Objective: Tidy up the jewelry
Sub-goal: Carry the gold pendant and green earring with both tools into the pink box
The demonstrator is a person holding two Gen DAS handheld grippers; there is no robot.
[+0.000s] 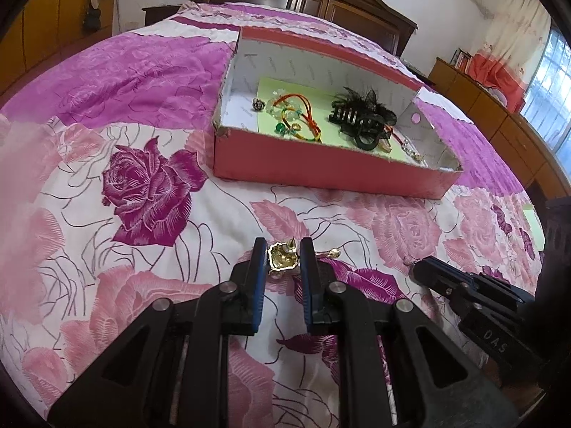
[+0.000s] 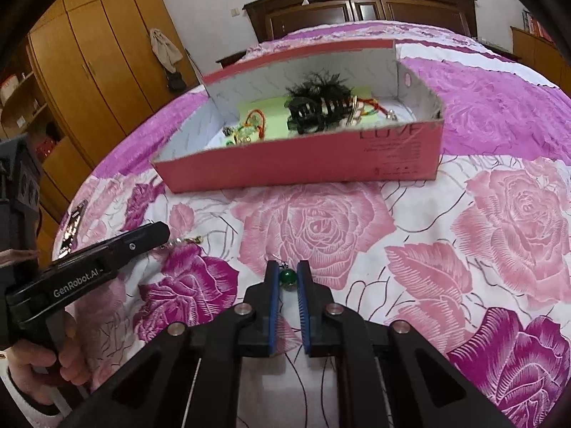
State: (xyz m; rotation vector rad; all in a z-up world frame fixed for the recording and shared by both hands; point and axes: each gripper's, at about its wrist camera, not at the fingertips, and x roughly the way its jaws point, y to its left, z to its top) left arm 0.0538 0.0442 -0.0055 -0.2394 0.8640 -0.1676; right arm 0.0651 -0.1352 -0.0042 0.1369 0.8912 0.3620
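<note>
Left gripper [image 1: 283,249] jaws clamping gold earring [image 1: 282,257], bedspread [image 1: 142,192] open around

On the bedspread [image 1: 150,185] before me lay the box [image 1: 321,171], and behind it stood the headboard [image 1: 321,3]. In the box a hair clip [image 1: 360,121] lay right of the bracelets [image 1: 296,114]. Nearer me, an earring [image 1: 282,256] sat between my left gripper's [image 1: 283,249] fingers, a bead earring [image 2: 287,278] between my right gripper's [image 2: 288,271].

Bed [image 2: 464,214] carried a rose-print cover. Red box [image 2: 285,171] sat on it ahead of both tools; phone [image 2: 73,228] lay far left of them.
</note>
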